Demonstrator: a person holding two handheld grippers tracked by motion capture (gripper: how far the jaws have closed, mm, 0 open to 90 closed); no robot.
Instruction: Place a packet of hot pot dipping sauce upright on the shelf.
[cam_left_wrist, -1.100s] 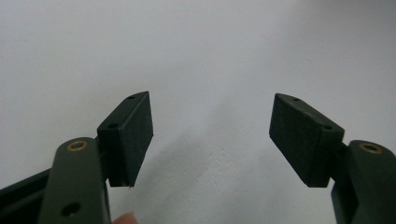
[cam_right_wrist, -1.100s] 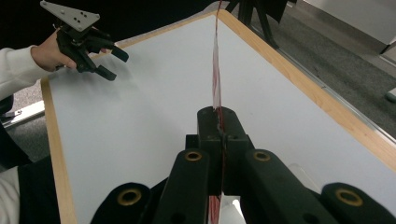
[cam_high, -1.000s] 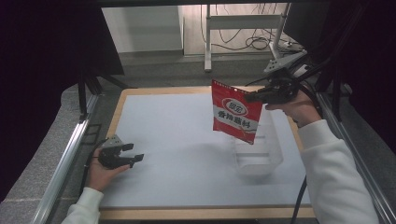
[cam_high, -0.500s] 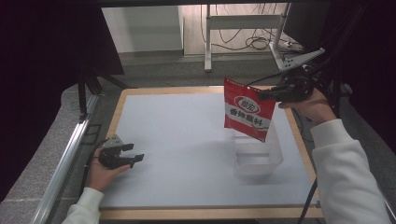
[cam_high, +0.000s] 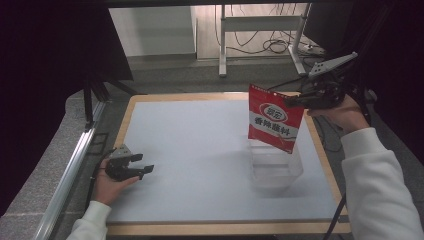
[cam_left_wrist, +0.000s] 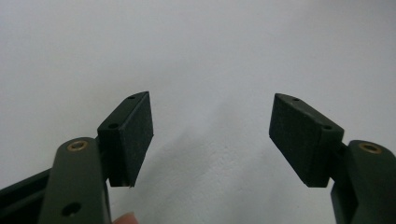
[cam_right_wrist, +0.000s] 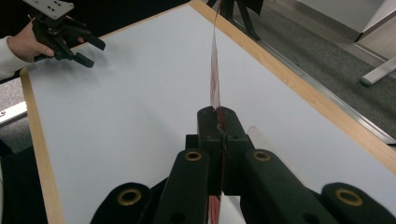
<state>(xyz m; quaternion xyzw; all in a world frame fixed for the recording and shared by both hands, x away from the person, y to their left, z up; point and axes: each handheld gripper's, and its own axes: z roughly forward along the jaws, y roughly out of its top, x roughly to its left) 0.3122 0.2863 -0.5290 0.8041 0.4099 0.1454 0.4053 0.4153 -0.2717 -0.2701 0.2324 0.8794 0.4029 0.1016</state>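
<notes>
A red and white printed packet (cam_high: 272, 122) hangs in the air by its top right corner, with my right gripper (cam_high: 295, 101) shut on that corner. Its lower edge sits just above a clear plastic box (cam_high: 275, 167) on the table's right side. The right gripper view has the packet (cam_right_wrist: 215, 70) edge-on, pinched between the closed jaws of the right gripper (cam_right_wrist: 219, 119). My left gripper (cam_high: 145, 164) rests low at the table's left edge, open and holding nothing. Its pads (cam_left_wrist: 135, 135) stand wide apart over the bare white surface, and the left gripper (cam_right_wrist: 91, 51) also appears far off.
The white table top (cam_high: 195, 150) has a wooden rim (cam_high: 220, 227). A metal rail (cam_high: 70, 175) runs along the left side. Beyond the far edge stand a table frame's legs (cam_high: 222, 45) and floor cables (cam_high: 275, 45).
My right gripper has carried the packet to the right, from left of the clear box to above it. The left gripper has stayed where it was.
</notes>
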